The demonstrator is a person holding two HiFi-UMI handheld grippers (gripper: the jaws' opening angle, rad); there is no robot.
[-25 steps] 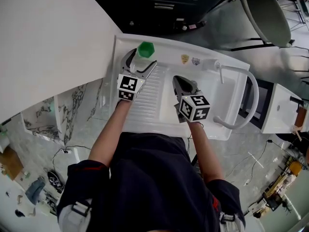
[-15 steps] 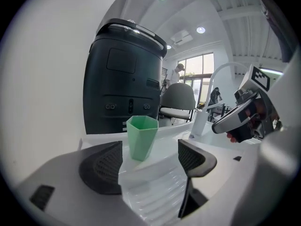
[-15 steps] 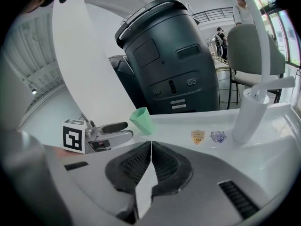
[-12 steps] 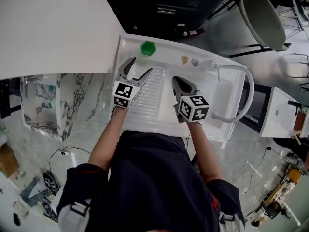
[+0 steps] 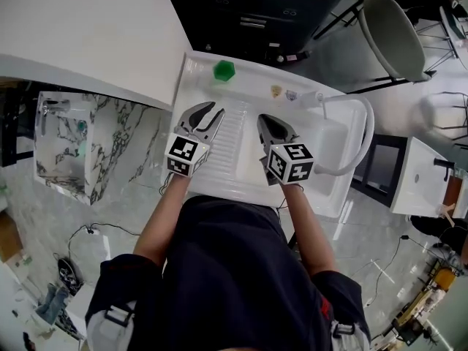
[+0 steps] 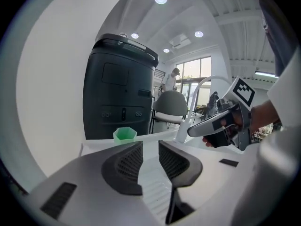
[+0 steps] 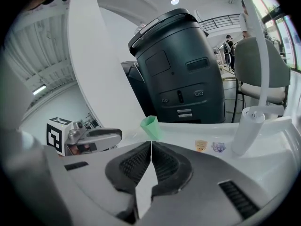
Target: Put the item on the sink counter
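1. The green hexagonal cup (image 5: 224,70) stands upright on the white desk (image 5: 184,86) that carries the sink, at its back left corner near the wall. Nothing touches it.
2. The left tool (image 5: 209,108) hangs over the ribbed drainboard (image 5: 230,141), short of the cup and well apart from it. Its jaws have just been closing and now stand only a narrow gap apart, with nothing between them.
3. The right tool (image 5: 265,118) hovers beside it over the drainboard's right edge, jaws pressed together and empty.
4. Two small badge stickers (image 5: 284,92) sit along the back of the desk, between the cup and the base of the white arched faucet (image 5: 371,126).
5. Behind the desk stands a dark cabinet-like machine (image 6: 117,88), with a grey chair (image 5: 395,28) off to its right.
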